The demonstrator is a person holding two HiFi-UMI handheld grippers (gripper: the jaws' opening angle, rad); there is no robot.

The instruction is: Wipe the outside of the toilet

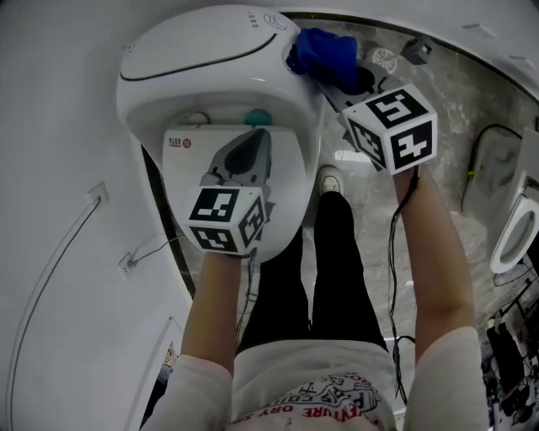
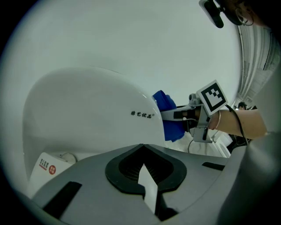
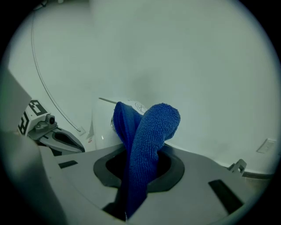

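1. Our right claw (image 1: 337,91) is clamped on the blue cloth (image 1: 324,52). A fat fold bulges out past the tips, so fabric rather than plastic meets the surface.
2. The cloth sits against the outer side of the toilet (image 1: 210,59), at the edge of the closed lid and near the row of buttons (image 1: 253,17). In the left gripper view it touches the shell just beside the printed lettering (image 2: 141,114).
3. Our left claw (image 1: 255,139) has its jaws drawn together, bar a thin sliver, with nothing in them.
4. It is over the nearer white part of the toilet, beside the sticker (image 1: 175,141). We can't tell whether it touches.
5. We read the left claw as parked there, out of the cloth's path and possibly steadying us. It has no wiping role.
6. The toilet stands against the white wall (image 1: 50,126) with its lid down. We stand at its side, shoe (image 1: 330,178) on the marbled floor (image 1: 472,93), which lets the right arm reach the flank.
7. Step in hand, as we judge it: a wipe stroke on this one side. The frames show no sign either way about the rest of the shell.
8. Next move calls for light pressure along the curve, keeping the cloth off the buttons.
9. Risk: only a fold is pinched, so a hard drag could pull the cloth out of the claw.
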